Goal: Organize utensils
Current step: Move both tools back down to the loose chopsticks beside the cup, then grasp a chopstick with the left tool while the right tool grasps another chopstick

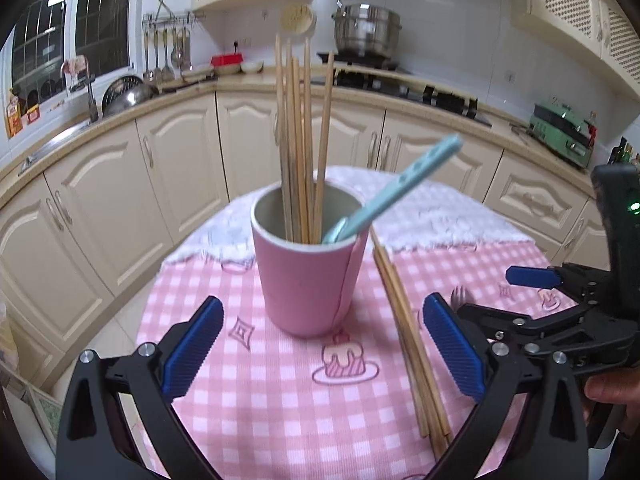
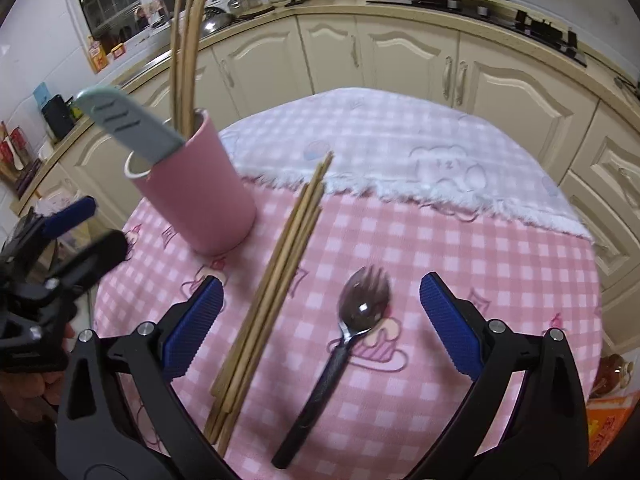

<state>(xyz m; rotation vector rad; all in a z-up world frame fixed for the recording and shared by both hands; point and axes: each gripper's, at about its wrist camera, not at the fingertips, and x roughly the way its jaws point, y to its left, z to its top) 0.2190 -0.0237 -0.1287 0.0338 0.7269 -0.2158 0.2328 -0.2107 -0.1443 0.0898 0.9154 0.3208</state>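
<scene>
A pink cup (image 1: 314, 280) stands on the pink checked tablecloth (image 1: 256, 400). It holds several wooden chopsticks (image 1: 300, 132) upright and a teal-handled utensil (image 1: 400, 184) leaning right. More chopsticks (image 1: 412, 348) lie flat on the cloth right of the cup. My left gripper (image 1: 322, 354) is open and empty, just in front of the cup. In the right wrist view the cup (image 2: 200, 196) is at left, the loose chopsticks (image 2: 272, 300) lie in the middle, and a black-handled spork (image 2: 340, 352) lies between the fingers of my open, empty right gripper (image 2: 320, 320).
The round table's far half carries a white fluffy cloth (image 2: 400, 148). Cream kitchen cabinets (image 1: 180, 168) and a counter with sink, stove and pot (image 1: 366, 32) curve behind the table. The right gripper's body (image 1: 560, 312) shows at the right of the left wrist view.
</scene>
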